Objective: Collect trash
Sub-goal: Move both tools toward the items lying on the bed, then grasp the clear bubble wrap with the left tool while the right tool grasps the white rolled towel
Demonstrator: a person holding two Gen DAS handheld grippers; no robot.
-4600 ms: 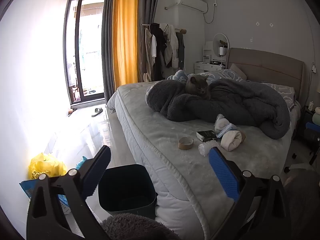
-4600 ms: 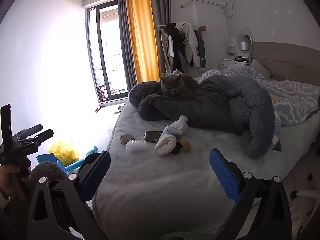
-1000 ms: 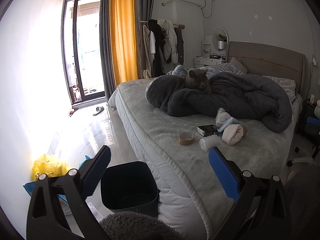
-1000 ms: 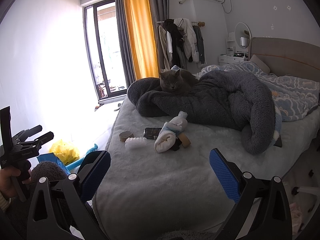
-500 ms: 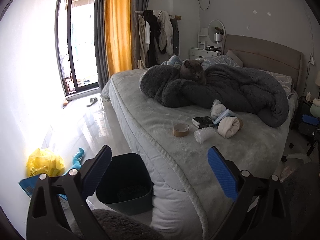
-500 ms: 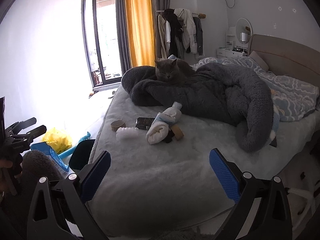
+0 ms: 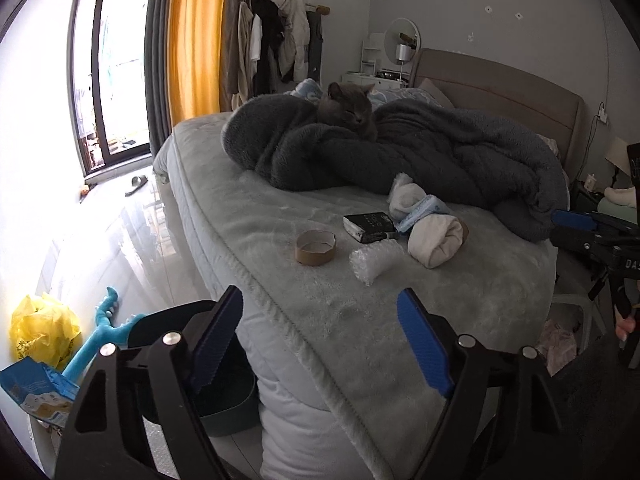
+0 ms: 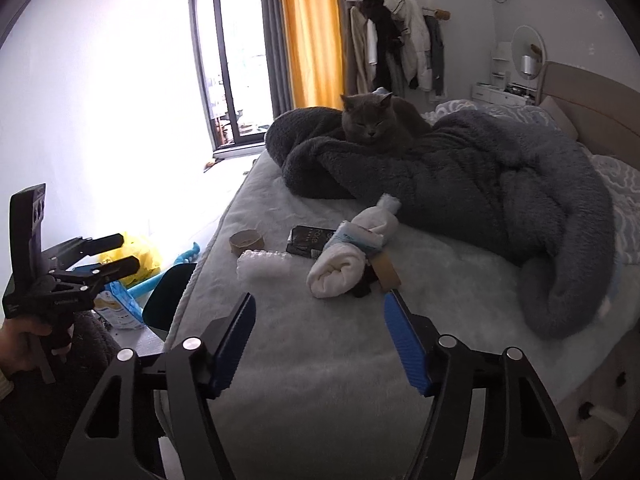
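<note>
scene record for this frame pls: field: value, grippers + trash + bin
left gripper: jaws open, empty, short of the bed edge
right gripper: jaws open, empty, above the bed
bed: trash in a cluster near its foot
tape core: on its side rim, hole up, nearest the bed edge
bubble wrap: roll, right beside the tape core
black box: flat, behind the bubble wrap
towel roll: white, a blue pack across it
bin: dark, on the floor by the bed
cat: lying on the grey blanket
</note>
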